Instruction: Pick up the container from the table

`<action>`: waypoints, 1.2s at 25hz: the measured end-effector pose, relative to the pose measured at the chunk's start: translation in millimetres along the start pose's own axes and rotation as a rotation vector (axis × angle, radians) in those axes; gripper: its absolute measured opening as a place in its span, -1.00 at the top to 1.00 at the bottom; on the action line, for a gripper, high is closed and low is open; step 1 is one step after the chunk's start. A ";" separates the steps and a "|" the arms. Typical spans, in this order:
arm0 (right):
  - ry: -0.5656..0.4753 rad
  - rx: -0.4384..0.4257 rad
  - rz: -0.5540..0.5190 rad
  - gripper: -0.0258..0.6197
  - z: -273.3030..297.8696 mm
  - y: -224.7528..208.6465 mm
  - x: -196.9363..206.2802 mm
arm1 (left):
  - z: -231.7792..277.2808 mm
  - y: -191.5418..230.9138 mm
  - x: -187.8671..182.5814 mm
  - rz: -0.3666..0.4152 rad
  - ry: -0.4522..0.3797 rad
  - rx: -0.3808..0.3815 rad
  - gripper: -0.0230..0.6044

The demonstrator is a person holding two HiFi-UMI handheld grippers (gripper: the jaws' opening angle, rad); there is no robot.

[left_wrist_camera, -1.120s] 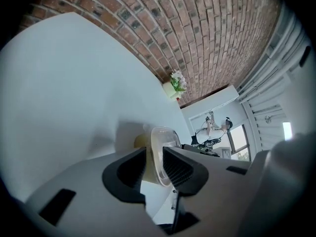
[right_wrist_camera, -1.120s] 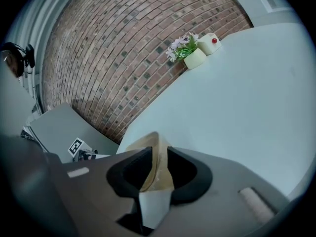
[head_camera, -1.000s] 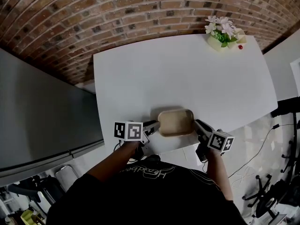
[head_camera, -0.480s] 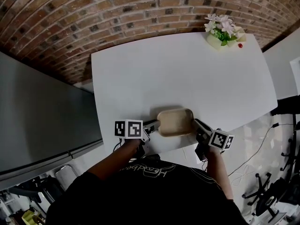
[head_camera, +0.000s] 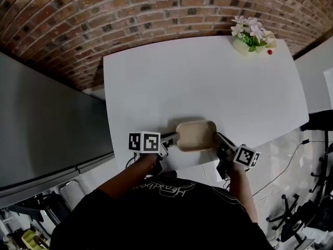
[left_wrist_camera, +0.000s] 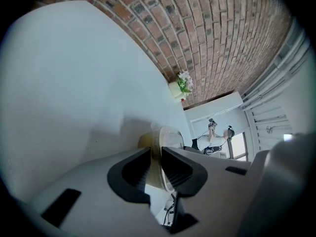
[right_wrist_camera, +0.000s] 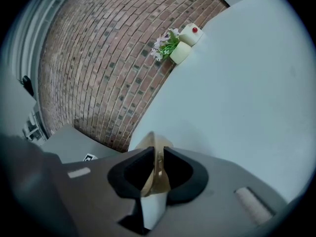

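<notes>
A shallow beige container with a clear lid sits at the near edge of the white table. My left gripper is shut on the container's left rim. From the other side my right gripper is shut on its right rim. In the left gripper view the container's rim runs between the two dark jaws of the left gripper. The right gripper view shows the container's edge pinched between the jaws of the right gripper.
A cream pot of white flowers with a small red bead stands at the table's far right corner. A brick wall runs behind the table. A grey cabinet is on the left. Cables and stands lie on the floor at right.
The container and both grippers have shifted slightly up and to the right in view. Both grips look unchanged.
</notes>
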State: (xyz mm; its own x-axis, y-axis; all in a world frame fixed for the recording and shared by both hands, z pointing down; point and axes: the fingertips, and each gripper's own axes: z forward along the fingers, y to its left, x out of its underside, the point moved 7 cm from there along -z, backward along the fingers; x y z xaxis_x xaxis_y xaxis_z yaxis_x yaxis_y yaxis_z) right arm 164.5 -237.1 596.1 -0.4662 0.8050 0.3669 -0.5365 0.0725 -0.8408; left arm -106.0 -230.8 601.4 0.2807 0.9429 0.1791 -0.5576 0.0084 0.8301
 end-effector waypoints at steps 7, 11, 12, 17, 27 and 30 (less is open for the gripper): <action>-0.018 -0.024 0.006 0.74 1.4 5.1 0.4 | -0.6 -2.5 -0.5 0.011 -0.025 -0.019 0.74; -0.029 0.009 0.014 0.75 -2.3 1.3 5.4 | -1.1 -2.5 0.7 0.007 -0.033 -0.031 0.76; -0.034 0.010 0.015 0.75 -3.1 1.5 6.7 | -1.5 -2.6 1.2 0.007 -0.034 -0.035 0.76; -0.061 0.001 0.006 0.76 -9.5 5.4 9.0 | -2.5 -6.5 2.4 0.018 -0.044 -0.048 0.77; -0.098 -0.067 -0.081 0.75 -37.7 37.9 16.3 | -29.4 -35.4 21.1 0.066 -0.094 -0.015 0.78; -0.102 -0.066 -0.121 0.75 -52.0 48.4 21.6 | -42.1 -46.8 31.2 0.092 -0.123 -0.009 0.78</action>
State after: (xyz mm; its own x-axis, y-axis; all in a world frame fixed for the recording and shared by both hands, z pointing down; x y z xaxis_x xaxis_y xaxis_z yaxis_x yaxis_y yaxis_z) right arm 165.1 -185.5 542.7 -0.4720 0.7242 0.5027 -0.5474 0.2062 -0.8111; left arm -104.0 -187.8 545.8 0.3216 0.8920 0.3178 -0.5924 -0.0723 0.8024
